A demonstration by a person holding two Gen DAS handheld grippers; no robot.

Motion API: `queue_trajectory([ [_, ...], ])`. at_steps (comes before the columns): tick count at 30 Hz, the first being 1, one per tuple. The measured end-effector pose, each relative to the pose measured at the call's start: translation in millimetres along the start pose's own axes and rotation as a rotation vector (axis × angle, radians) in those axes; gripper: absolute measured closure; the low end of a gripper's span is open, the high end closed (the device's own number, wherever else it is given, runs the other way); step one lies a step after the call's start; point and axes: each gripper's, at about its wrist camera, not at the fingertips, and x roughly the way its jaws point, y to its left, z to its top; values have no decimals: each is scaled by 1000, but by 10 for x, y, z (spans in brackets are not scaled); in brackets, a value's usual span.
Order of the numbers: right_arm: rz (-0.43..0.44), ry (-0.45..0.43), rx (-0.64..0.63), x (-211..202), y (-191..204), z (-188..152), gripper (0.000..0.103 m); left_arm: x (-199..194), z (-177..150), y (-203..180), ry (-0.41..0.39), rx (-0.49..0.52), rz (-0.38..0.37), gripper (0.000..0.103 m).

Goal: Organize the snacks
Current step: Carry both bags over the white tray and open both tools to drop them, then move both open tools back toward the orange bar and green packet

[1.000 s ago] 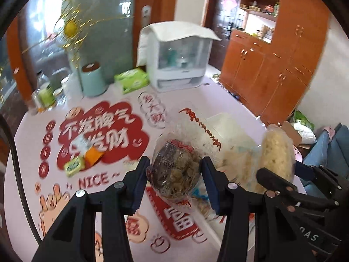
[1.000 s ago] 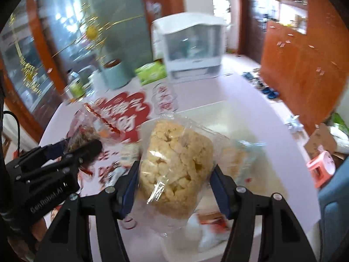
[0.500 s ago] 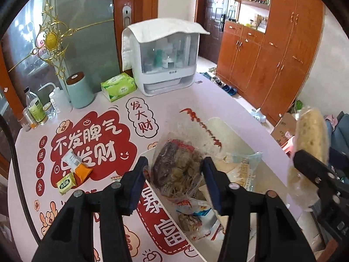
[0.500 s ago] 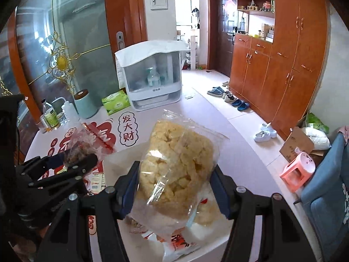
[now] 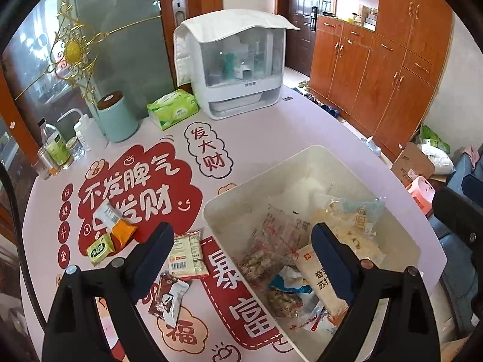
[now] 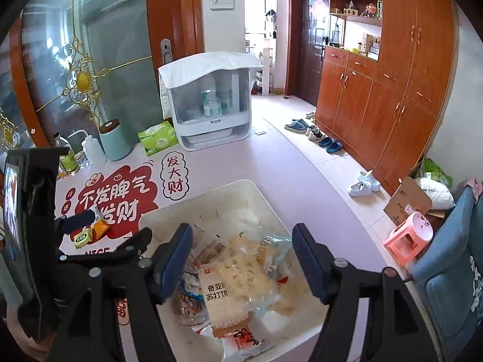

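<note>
A white bin (image 5: 271,181) on the pink table holds several snack bags. Among them are a dark nut bag (image 5: 271,247), a yellow puffed-snack bag (image 5: 359,232) and a cracker pack (image 5: 320,274). My left gripper (image 5: 241,235) hovers over the bin's near left corner; its jaws are opening and hold nothing. My right gripper (image 6: 243,235) hangs above the bin (image 6: 241,190), jaws opening, with the yellow bag (image 6: 241,271) lying loose below them. Left of the bin lie an orange packet (image 5: 122,230), a green packet (image 5: 99,249), a beige packet (image 5: 185,255) and a brown packet (image 5: 169,298).
At the table's far side stand a white cabinet (image 5: 238,66), a green tissue pack (image 5: 172,108), a teal canister (image 5: 116,117) and bottles (image 5: 55,147). Beyond the table's right edge are a pink stool (image 6: 410,238), a cardboard box (image 6: 407,202) and a blue sofa (image 6: 452,256).
Both grippers opened over the bin. The dark bag left my left gripper and the yellow bag left my right gripper; both now lie in the bin.
</note>
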Motion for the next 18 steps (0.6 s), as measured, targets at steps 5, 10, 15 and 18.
queue_trajectory([
  [5, 9, -1, -15, 24, 67, 4, 30, -12, -42, 96, 1, -19, 15, 11],
  [10, 19, 14, -30, 73, 123, -8, 30, -28, -110, 151, 5, -31, 26, 11],
  [15, 31, 33, -45, 133, 199, -23, 30, -20, -213, 198, 17, -29, 43, 11],
  [18, 43, 51, -56, 185, 258, -45, 30, 11, -335, 249, 39, -37, 48, 11],
])
